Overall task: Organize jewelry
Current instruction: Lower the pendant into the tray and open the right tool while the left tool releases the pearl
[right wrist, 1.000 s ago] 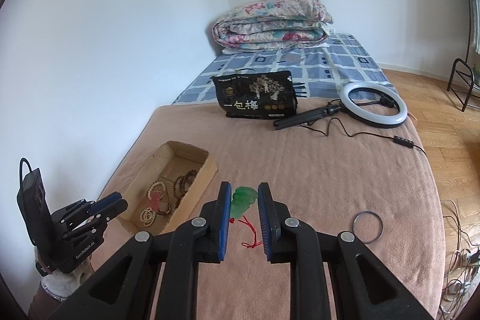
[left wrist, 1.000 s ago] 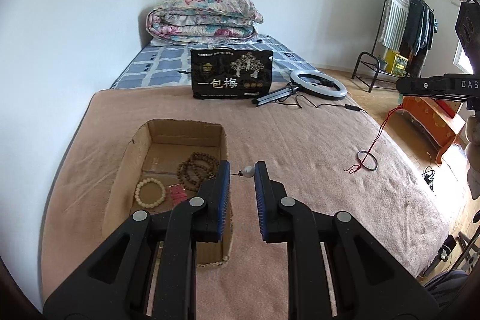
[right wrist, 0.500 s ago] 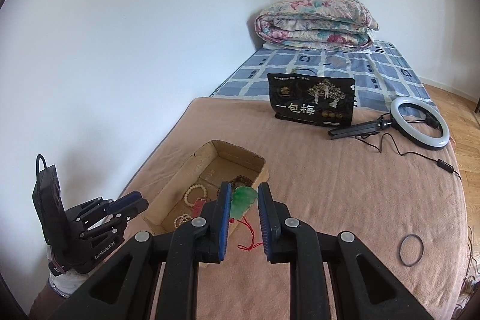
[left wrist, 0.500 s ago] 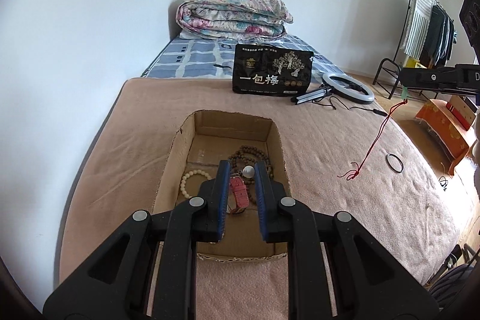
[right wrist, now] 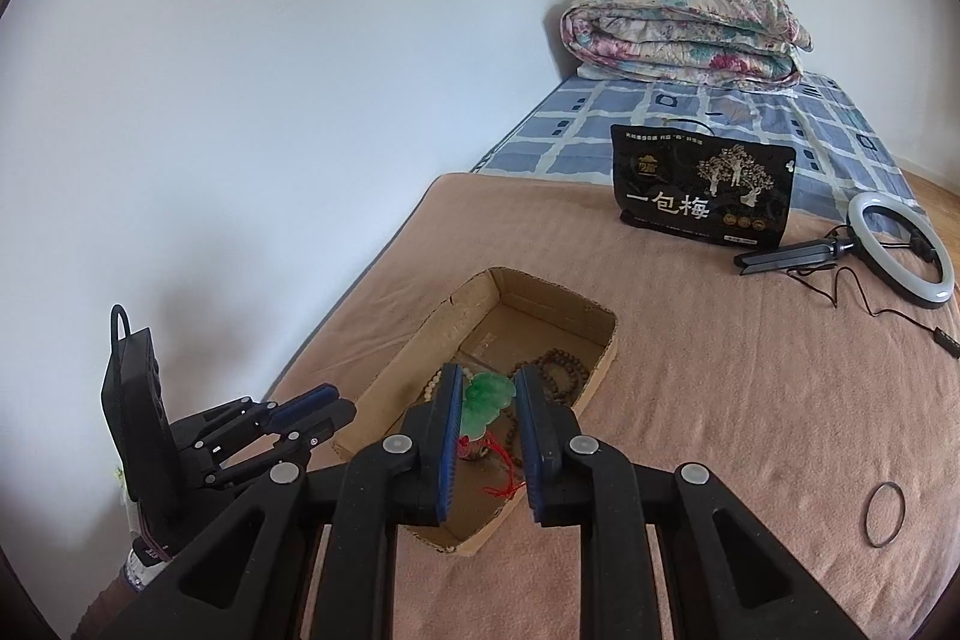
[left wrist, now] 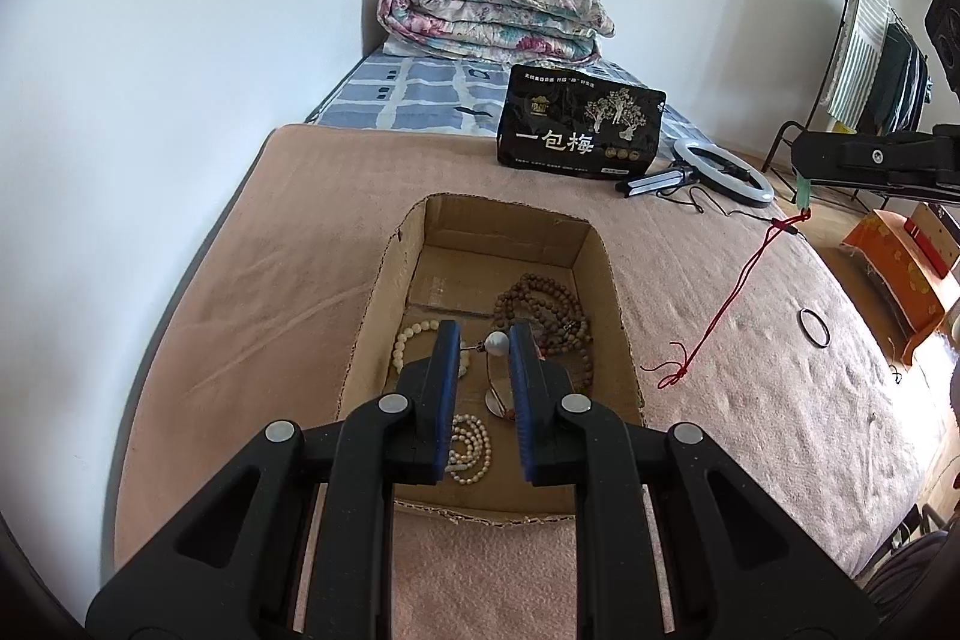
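One box (left wrist: 618,322) holds two pale bead strings (left wrist: 471,439), one brown bead strand (left wrist: 543,307) and one metal piece. Outside lie one ring (left wrist: 813,327), one black bag (left wrist: 579,130), one ring light (left wrist: 723,163), one quilt (left wrist: 489,13).

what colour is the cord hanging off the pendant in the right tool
Red, a knotted cord below the green carved pendant; it shows best in the left wrist view.
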Tool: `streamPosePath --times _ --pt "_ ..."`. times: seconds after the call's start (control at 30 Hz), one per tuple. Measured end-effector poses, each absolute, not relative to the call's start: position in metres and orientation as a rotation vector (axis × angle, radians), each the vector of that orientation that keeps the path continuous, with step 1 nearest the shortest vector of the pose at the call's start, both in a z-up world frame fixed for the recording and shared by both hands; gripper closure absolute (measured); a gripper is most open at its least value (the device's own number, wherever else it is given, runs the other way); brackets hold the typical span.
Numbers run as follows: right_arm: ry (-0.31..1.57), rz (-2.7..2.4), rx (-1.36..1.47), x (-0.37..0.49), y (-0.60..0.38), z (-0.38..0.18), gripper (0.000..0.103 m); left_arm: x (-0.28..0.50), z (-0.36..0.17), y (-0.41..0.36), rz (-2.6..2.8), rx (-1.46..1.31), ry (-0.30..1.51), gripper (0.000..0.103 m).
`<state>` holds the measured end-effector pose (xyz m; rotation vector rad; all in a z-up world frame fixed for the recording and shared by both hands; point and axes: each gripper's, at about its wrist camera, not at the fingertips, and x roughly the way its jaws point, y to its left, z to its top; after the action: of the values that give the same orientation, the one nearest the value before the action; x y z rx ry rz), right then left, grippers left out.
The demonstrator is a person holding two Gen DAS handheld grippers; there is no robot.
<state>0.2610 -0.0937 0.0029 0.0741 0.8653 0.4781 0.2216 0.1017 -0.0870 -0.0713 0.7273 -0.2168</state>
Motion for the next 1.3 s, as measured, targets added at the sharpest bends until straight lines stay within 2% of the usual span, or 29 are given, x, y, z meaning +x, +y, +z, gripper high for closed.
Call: streamPosePath --times 0.33,0.97,1.0,1.07,1.1,1.13,1.17,1.23,1.3 --pt "0.903 0.497 0.067 0.265 -0.072 -0.015 0.086 0.229 -0.101 0.111 -0.21 -0.095 0.75 0.088" --pt "1.04 0.528 -0.002 0.269 -0.05 -0.092 0.084 0.249 -0.119 0.108 -0.211 -0.102 0.791 0.088" --pt "1.041 0.528 -0.007 0.269 -0.05 -0.093 0.081 0.249 -0.119 0.107 -0.209 -0.1 0.791 0.088" --pt "1.036 0.525 -0.022 0.268 -0.05 -0.095 0.064 0.251 -0.12 0.106 -0.204 -0.096 0.798 0.087" --pt "1.031 0.521 -0.034 0.267 -0.05 -0.096 0.058 0.251 -0.121 0.106 -0.206 -0.095 0.802 0.087" --pt "1.025 0.516 -0.048 0.266 -0.05 -0.096 0.046 0.252 -0.121 0.105 -0.203 -0.091 0.805 0.075" --pt "1.016 0.509 -0.061 0.265 -0.05 -0.096 0.033 0.253 -0.121 0.104 -0.195 -0.087 0.804 0.054" --pt "0.992 0.5 -0.085 0.262 -0.052 -0.095 0.024 0.252 -0.12 0.106 -0.167 -0.092 0.785 0.034" --pt "0.979 0.496 -0.106 0.26 -0.054 -0.094 0.018 0.252 -0.118 0.107 -0.164 -0.108 0.777 0.034"
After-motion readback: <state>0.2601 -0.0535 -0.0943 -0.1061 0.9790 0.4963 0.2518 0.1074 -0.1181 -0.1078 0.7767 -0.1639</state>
